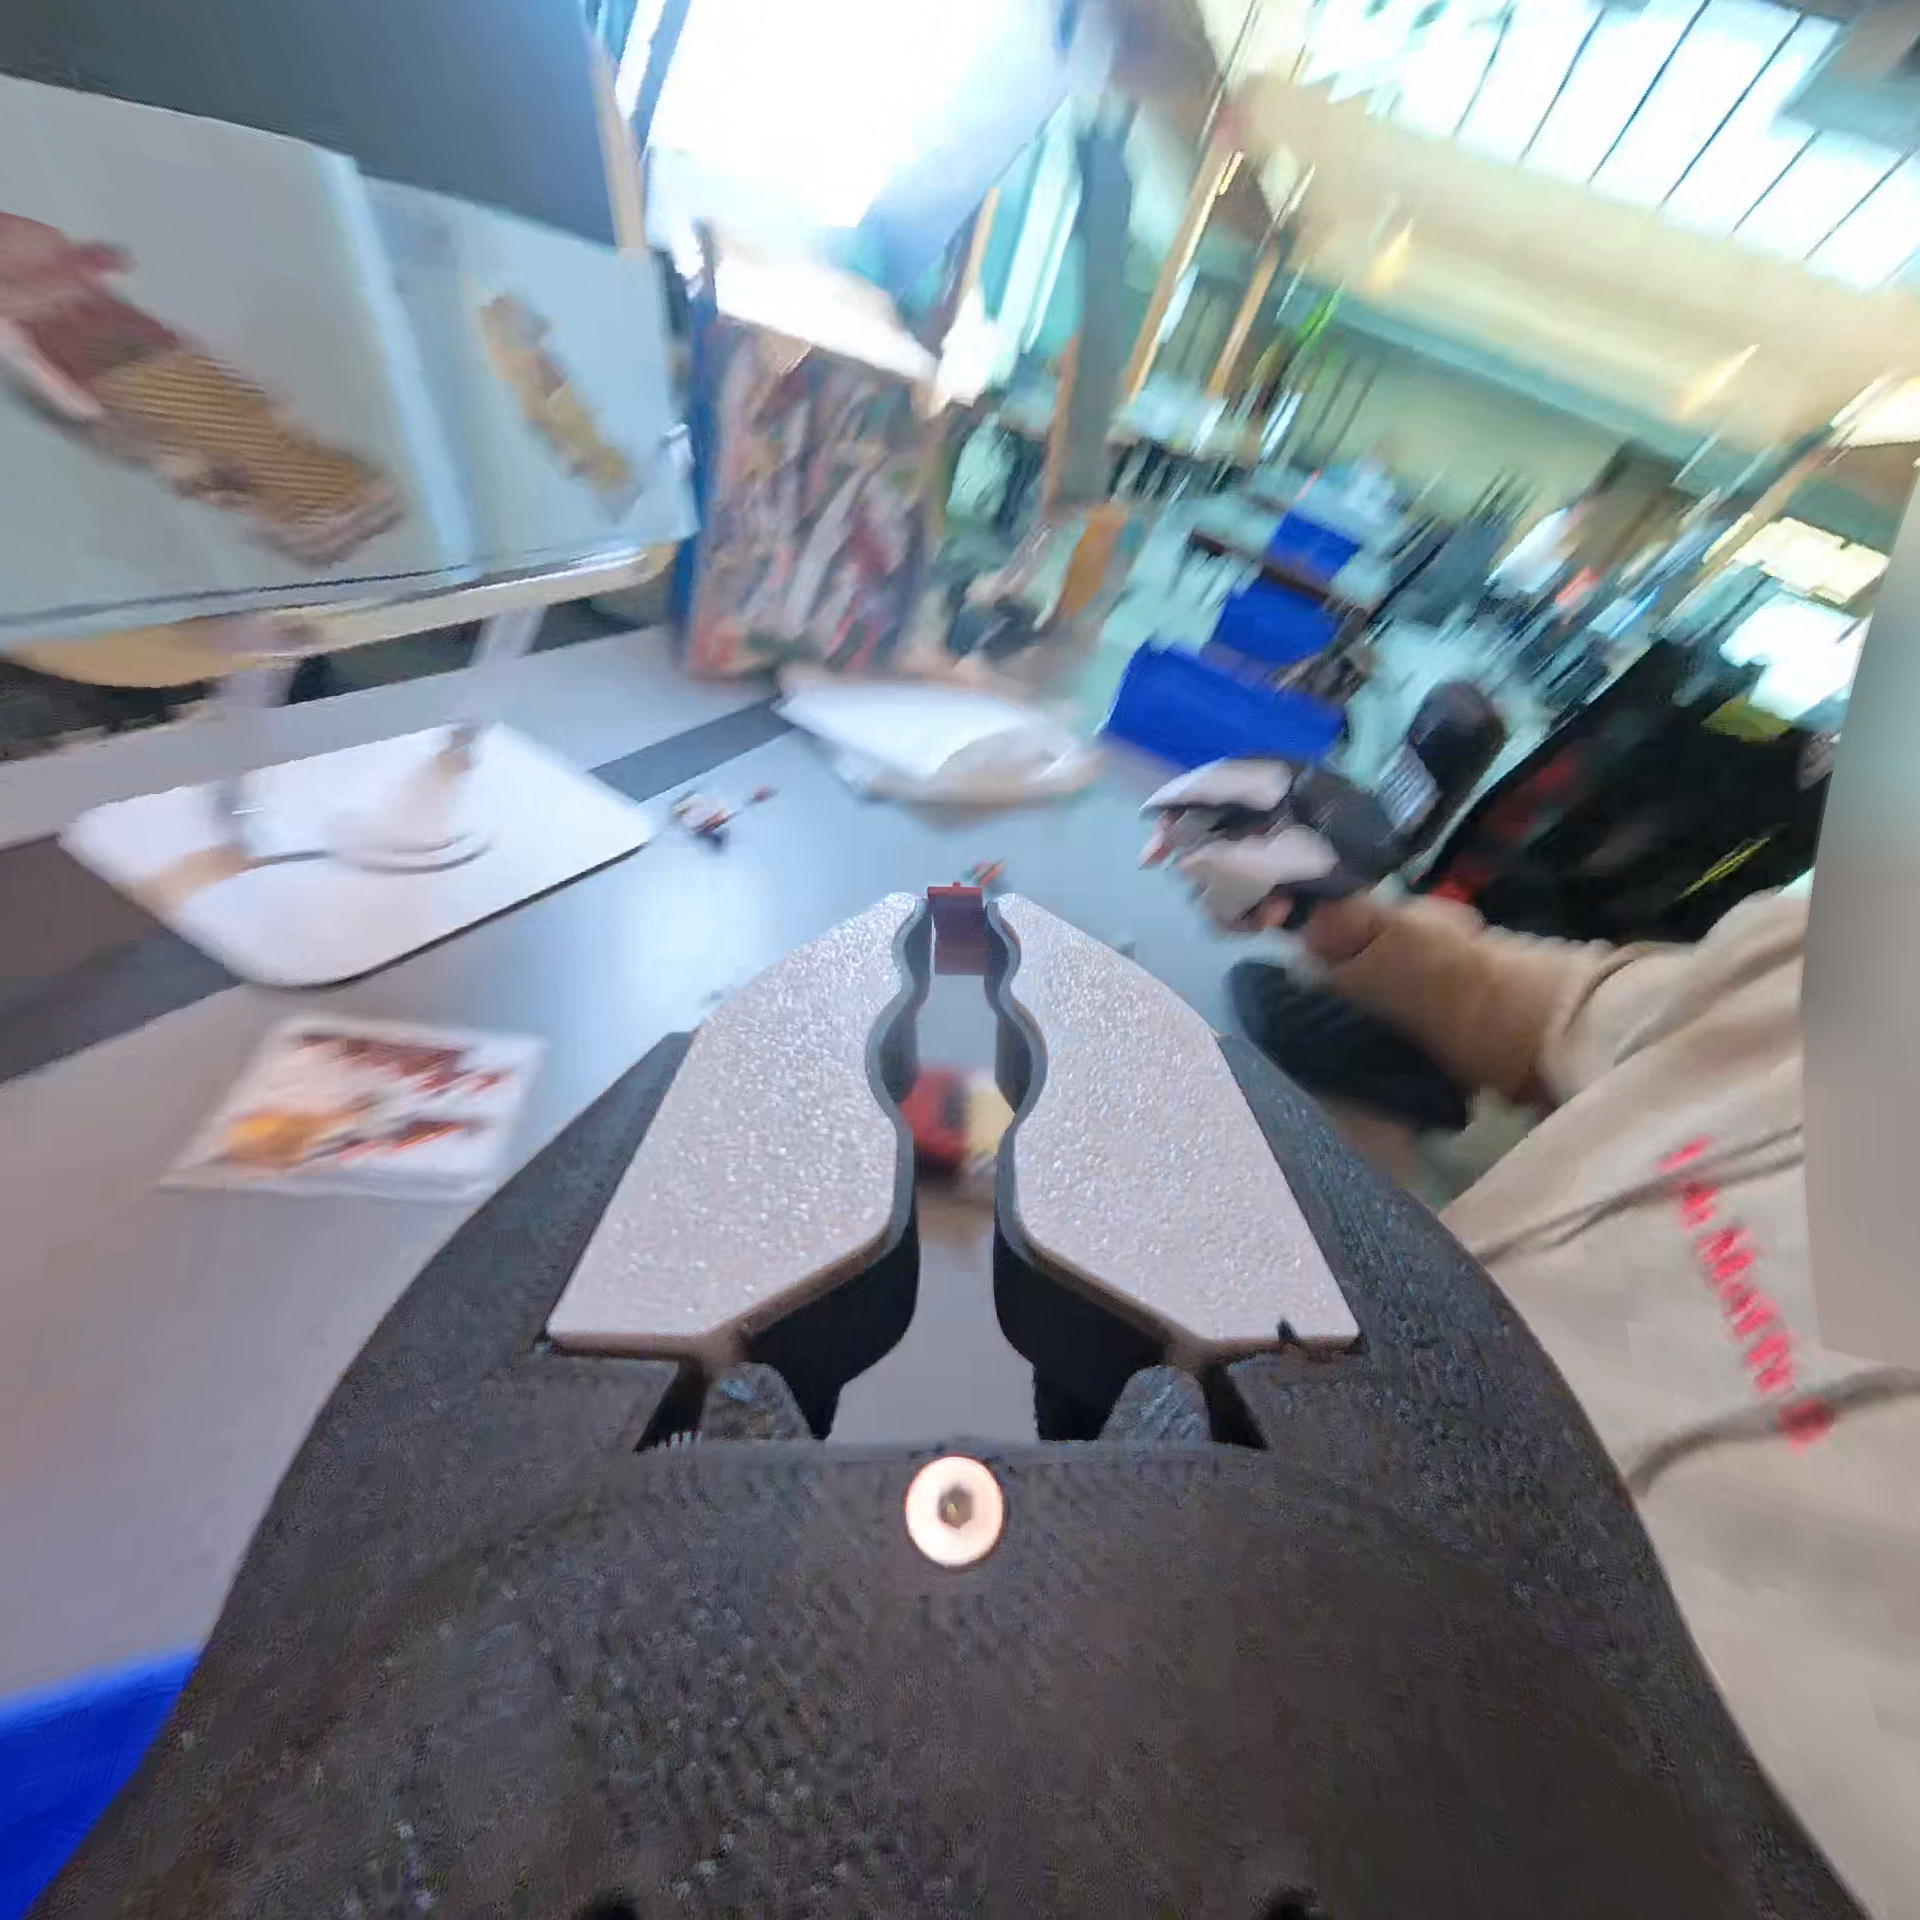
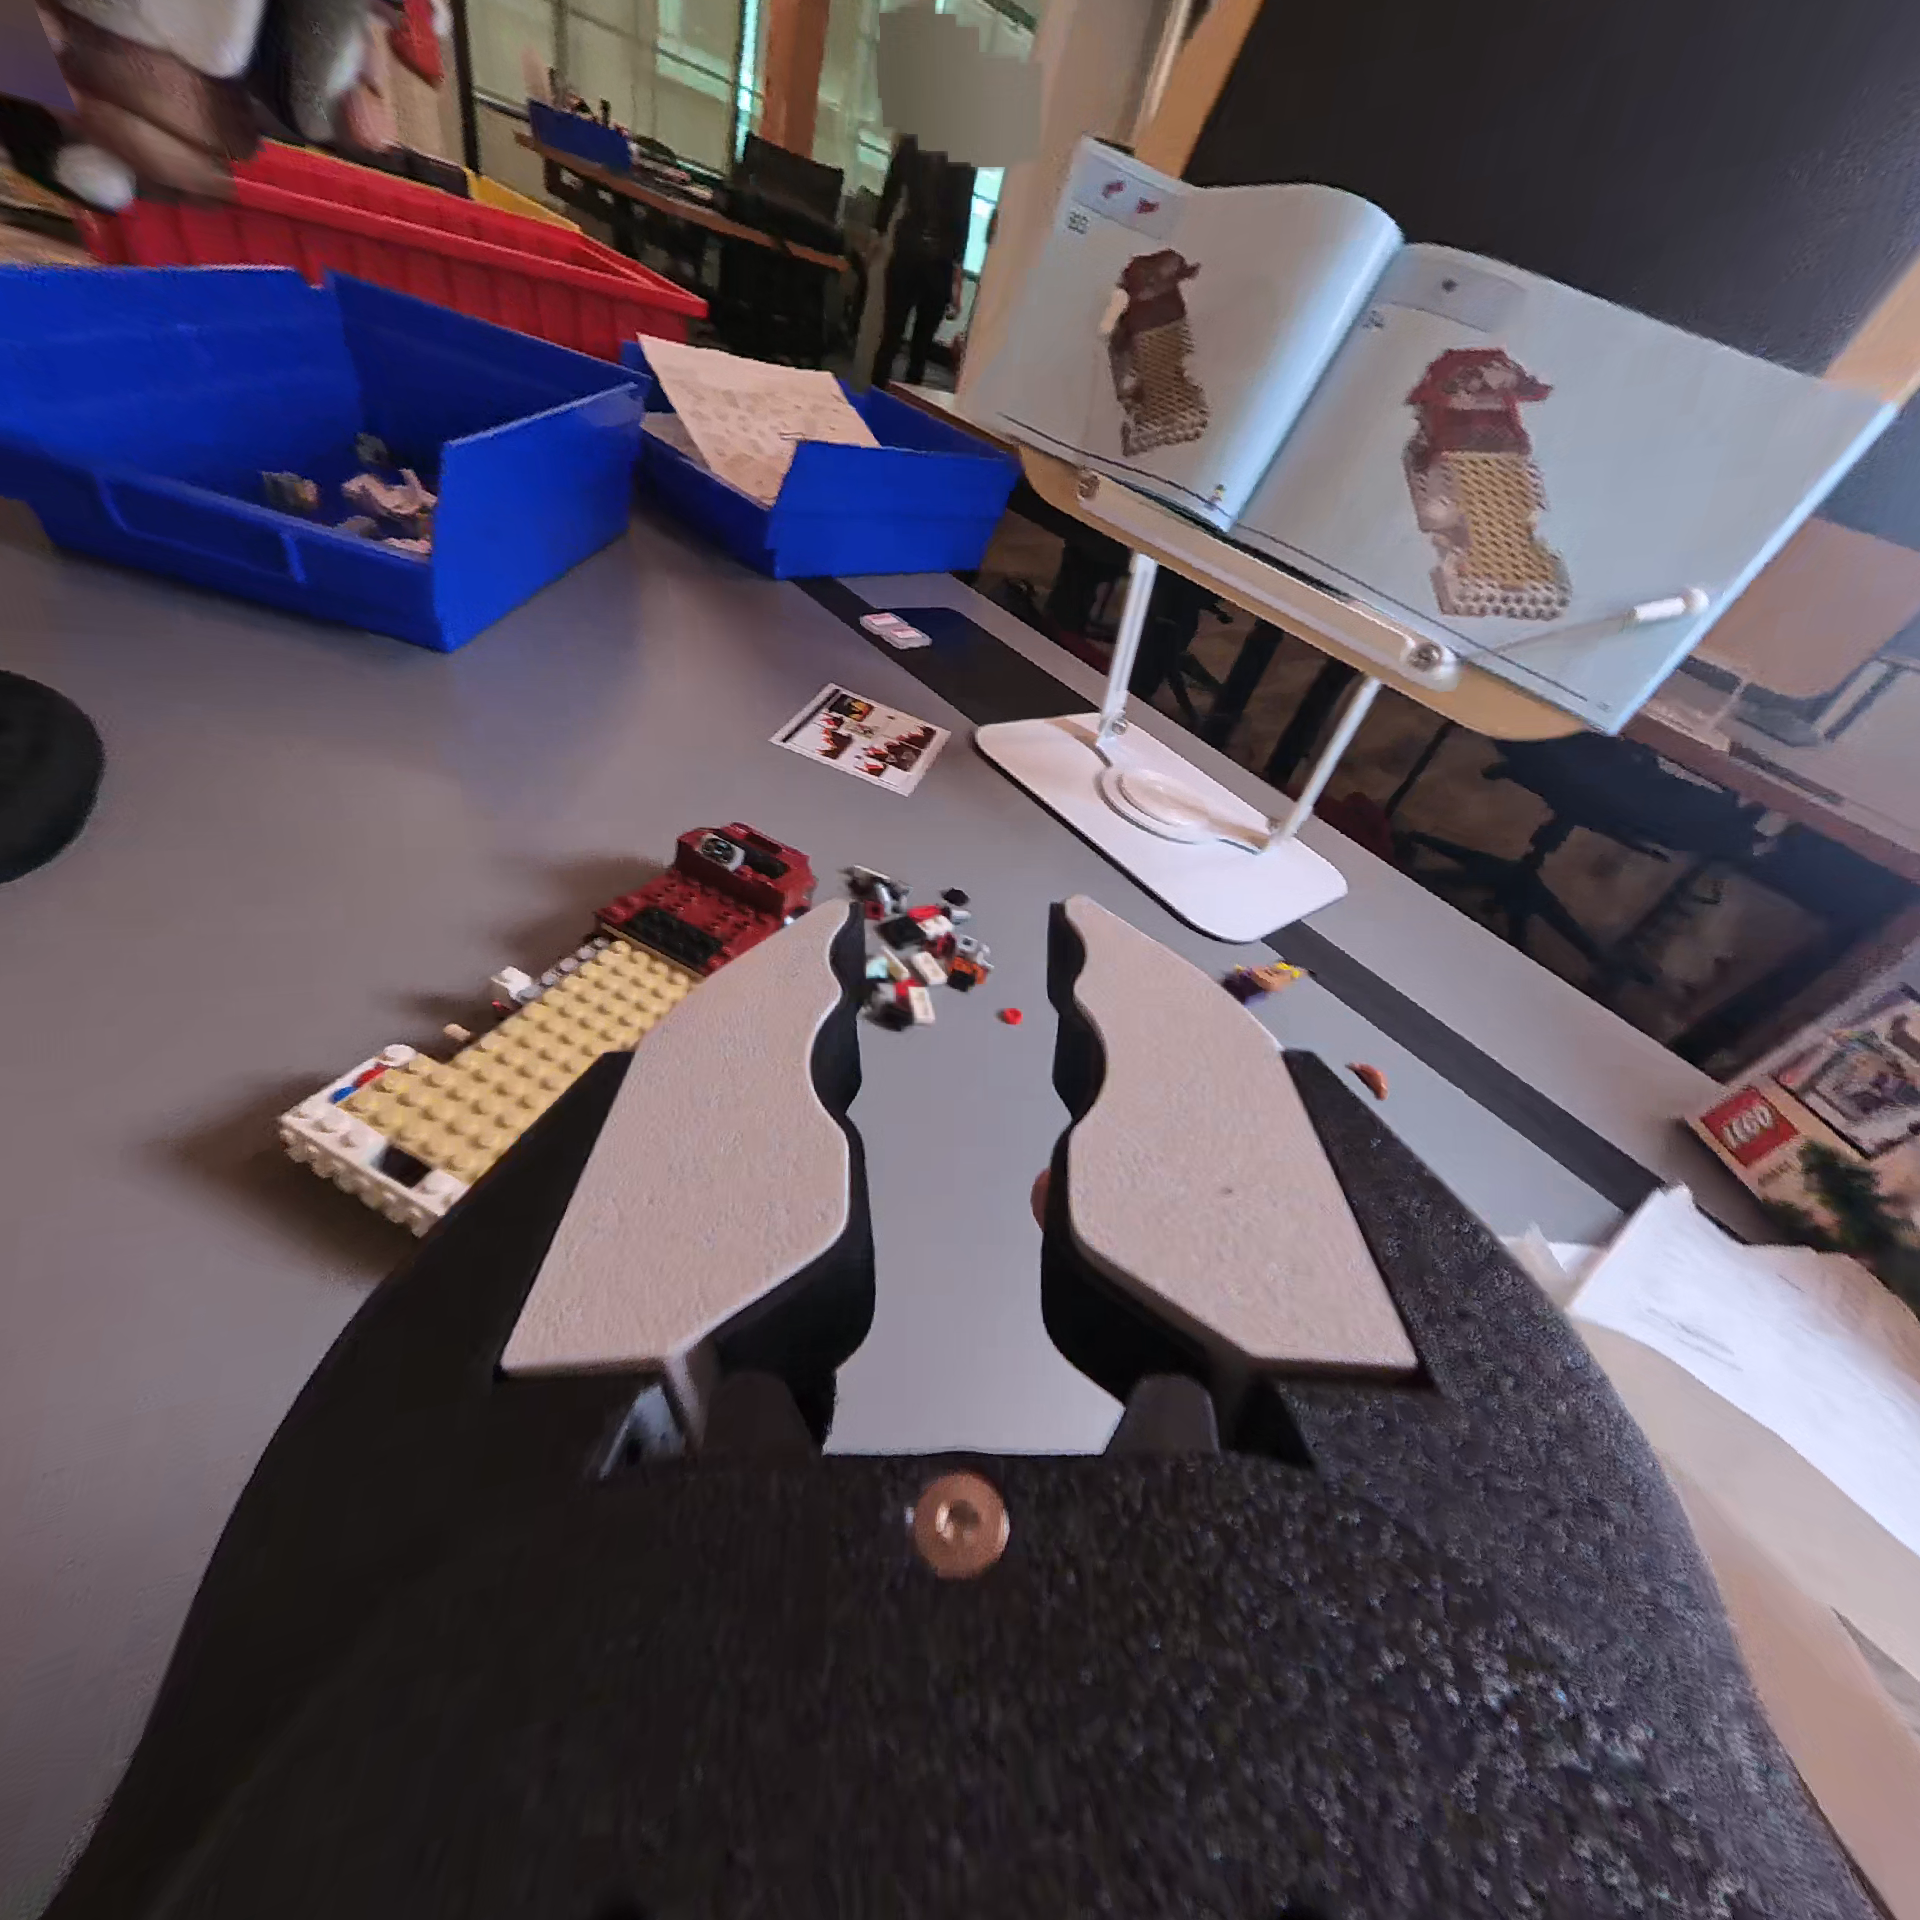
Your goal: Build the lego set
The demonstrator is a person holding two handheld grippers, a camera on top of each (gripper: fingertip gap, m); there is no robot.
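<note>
A small red plastic brick (image 1: 957,928) is pinched at centre frame by the left gripper (image 1: 958,914), apparently lifted clear of the grey table (image 2: 312,790). The right gripper (image 2: 951,940) is held open and empty above loose small bricks (image 2: 920,961) at centre.

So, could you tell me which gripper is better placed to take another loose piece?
The right gripper: its jaws stand open over the loose pieces, while the left gripper already grips a red brick.

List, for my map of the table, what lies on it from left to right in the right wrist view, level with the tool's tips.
Brick model → pile of small loose pieces → lone red stud → purple and yellow piece → small brown piece.
</note>
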